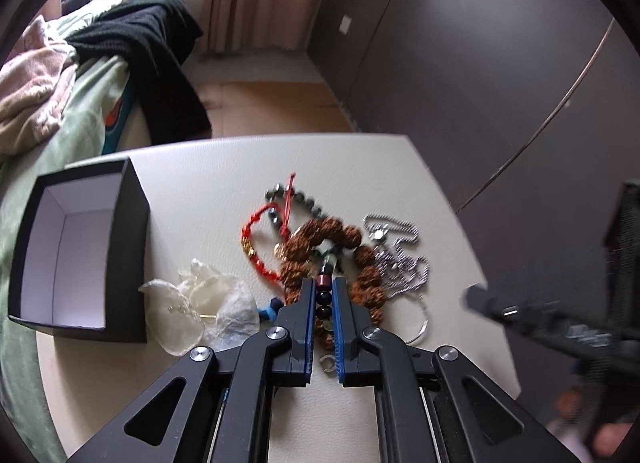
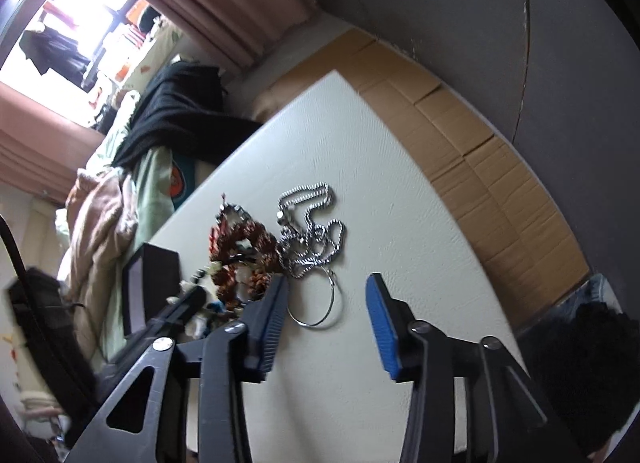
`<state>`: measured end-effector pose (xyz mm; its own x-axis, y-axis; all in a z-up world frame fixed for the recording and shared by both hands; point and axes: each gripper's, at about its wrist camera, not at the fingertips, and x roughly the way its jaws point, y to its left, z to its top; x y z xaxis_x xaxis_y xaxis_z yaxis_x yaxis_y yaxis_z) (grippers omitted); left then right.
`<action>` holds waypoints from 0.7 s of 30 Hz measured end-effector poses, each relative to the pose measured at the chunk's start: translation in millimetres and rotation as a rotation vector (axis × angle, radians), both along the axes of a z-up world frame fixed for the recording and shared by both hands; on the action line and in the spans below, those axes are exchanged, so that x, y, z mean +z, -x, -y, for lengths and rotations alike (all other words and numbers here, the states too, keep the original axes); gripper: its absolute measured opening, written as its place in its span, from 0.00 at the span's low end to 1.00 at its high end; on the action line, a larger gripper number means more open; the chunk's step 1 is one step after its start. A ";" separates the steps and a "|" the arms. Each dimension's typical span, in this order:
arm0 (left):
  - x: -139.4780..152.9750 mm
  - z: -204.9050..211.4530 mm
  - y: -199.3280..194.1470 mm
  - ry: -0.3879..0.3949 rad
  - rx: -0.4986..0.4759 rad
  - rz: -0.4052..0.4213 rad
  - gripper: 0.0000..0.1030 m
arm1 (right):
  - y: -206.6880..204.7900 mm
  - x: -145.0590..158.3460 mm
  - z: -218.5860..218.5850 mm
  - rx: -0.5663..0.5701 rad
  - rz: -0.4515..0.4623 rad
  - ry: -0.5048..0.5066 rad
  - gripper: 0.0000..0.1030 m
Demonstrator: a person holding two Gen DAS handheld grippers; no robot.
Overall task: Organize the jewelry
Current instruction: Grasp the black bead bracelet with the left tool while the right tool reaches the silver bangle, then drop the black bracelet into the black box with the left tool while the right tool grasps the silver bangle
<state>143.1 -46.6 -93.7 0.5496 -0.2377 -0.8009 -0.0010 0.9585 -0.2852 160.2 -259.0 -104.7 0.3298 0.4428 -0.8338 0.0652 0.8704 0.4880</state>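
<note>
A pile of jewelry lies on the white table (image 1: 224, 167). It holds a brown seed-bead bracelet (image 1: 362, 263), a red cord bracelet (image 1: 256, 259), a grey bead bracelet (image 1: 300, 199), a silver chain (image 1: 400, 259) and a thin silver hoop (image 1: 420, 327). My left gripper (image 1: 323, 291) is shut on a dark bead bracelet (image 1: 324, 303) lying across the brown one. An open black box (image 1: 76, 259), white inside and empty, stands at the left. My right gripper (image 2: 326, 295) is open above the table, beside the silver hoop (image 2: 320, 303) and the chain (image 2: 312, 231).
Crumpled clear plastic bags (image 1: 200, 303) lie between the box and the pile. A small silver ring (image 1: 328, 363) lies between my left fingers. A bed with clothes (image 1: 60, 83) is left of the table. Cardboard (image 2: 480, 167) covers the floor beyond the table edge.
</note>
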 end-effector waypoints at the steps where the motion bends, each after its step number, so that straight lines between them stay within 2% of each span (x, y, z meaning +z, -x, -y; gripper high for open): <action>1: 3.5 -1.1 1.6 0.012 0.000 0.011 0.08 | -1.6 -3.5 -3.4 0.007 -0.011 0.004 0.36; 8: 25.0 -15.6 9.2 0.067 0.006 0.074 0.08 | -12.2 -18.8 -24.2 0.054 -0.045 0.051 0.28; 13: 36.7 -32.0 18.4 0.102 0.027 0.110 0.08 | -20.7 -30.0 -39.0 0.085 -0.058 0.146 0.24; 17: 45.2 -46.7 23.2 0.121 0.048 0.130 0.08 | -21.9 -29.3 -57.2 0.129 -0.014 0.298 0.14; 21: 53.6 -62.6 29.8 0.142 0.074 0.151 0.08 | -15.6 -28.4 -78.5 0.200 0.028 0.459 0.10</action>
